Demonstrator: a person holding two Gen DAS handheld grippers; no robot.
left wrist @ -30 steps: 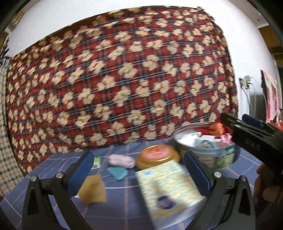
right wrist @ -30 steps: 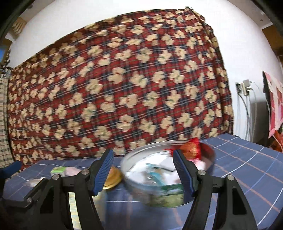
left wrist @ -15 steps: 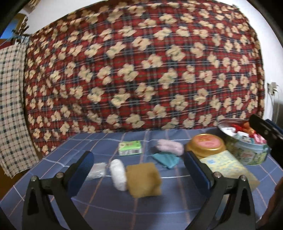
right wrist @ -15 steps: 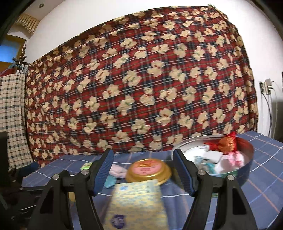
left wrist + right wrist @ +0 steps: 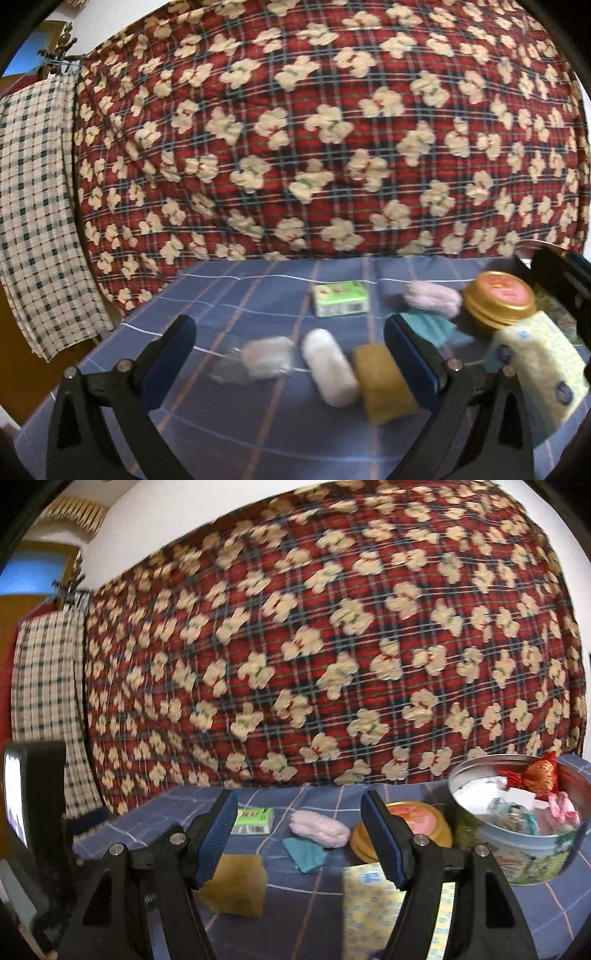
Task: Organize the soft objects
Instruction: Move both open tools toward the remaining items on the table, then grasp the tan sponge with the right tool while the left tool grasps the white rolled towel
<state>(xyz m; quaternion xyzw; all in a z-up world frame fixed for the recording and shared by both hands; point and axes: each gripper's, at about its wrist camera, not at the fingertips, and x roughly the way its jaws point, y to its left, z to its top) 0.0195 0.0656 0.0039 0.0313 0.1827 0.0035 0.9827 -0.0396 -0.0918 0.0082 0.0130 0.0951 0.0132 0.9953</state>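
Left wrist view looks low across a desk (image 5: pixel 258 424) draped in a blue checked cloth, backed by a red plaid quilt (image 5: pixel 332 147) with cream flowers. The left gripper (image 5: pixel 291 354) has its fingers spread wide and holds nothing. Between and just beyond them lie a clear-wrapped pale bundle (image 5: pixel 264 356), a white roll (image 5: pixel 330 367) and a mustard sponge block (image 5: pixel 382 380), the roll and the sponge touching or nearly so. Farther back are a green tissue packet (image 5: pixel 340 298), a pink fluffy roll (image 5: pixel 430 299) and a folded teal cloth (image 5: pixel 430 326).

Right wrist view shows the right gripper (image 5: pixel 299 838) with fingers also well apart and empty. A round tin (image 5: pixel 517 853) at the right already holds several small soft pieces, its gold lid (image 5: pixel 424 821) lies just beside it, and a yellow patterned pack (image 5: pixel 373 908) sits in the foreground.

The soft pieces look light and squashy, so they should give under the pads rather than slip. I would judge the sponge the easiest: take it across its middle, on the two flat sides, with a gentle squeeze. The rolls are better pinched across their short width than end to end. The wrapped bundle may be slick, so it wants a deeper bite
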